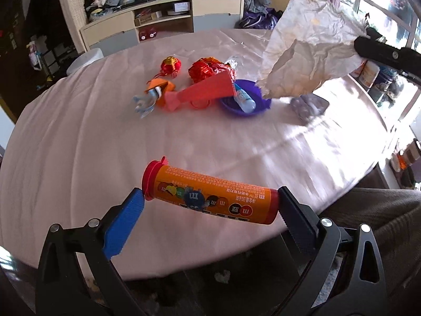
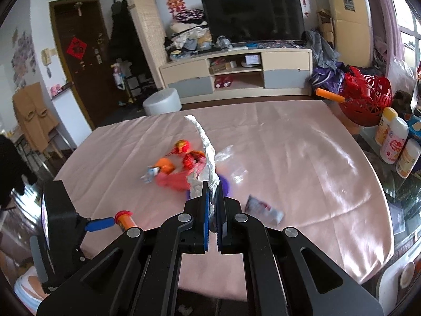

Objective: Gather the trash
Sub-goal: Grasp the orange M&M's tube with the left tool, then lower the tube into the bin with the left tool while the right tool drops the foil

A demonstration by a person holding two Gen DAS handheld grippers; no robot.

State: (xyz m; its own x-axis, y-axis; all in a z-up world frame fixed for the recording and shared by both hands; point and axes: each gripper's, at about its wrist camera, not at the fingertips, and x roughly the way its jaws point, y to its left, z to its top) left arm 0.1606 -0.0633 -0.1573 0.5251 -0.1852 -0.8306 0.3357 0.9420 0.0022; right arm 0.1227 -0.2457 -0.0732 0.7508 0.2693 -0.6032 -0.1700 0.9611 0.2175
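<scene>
You had your left gripper point(image 1: 210, 205) clamped end to end on the orange candy tube point(image 1: 210, 196), one pad against its red cap and the other against its base, so the tube lay crosswise between the fingers, lifted above the near edge of the pink tablecloth point(image 1: 92, 131). Your right gripper point(image 2: 213, 210) was pinched tight on the crumpled white paper point(image 2: 208, 152), which stood up out of the jaws as a thin sheet seen edge-on; from the left wrist camera that same paper point(image 1: 310, 44) hung broad and wrinkled in the air, above and to the right of the purple bowl point(image 1: 243, 105). Taking the bowl as your landmark: a small blue tube point(image 1: 243, 97) lay inside it, a red cardboard strip point(image 1: 200, 89) leaned over its left rim, red foil wrapping point(image 1: 208, 69) sat just behind it, an orange wrapper point(image 1: 159, 89) and a small red lantern ornament point(image 1: 170, 65) lay farther to its left, and a grey packet point(image 1: 309, 106) rested to its right. All of these stayed on the cloth, well apart from both grippers.
</scene>
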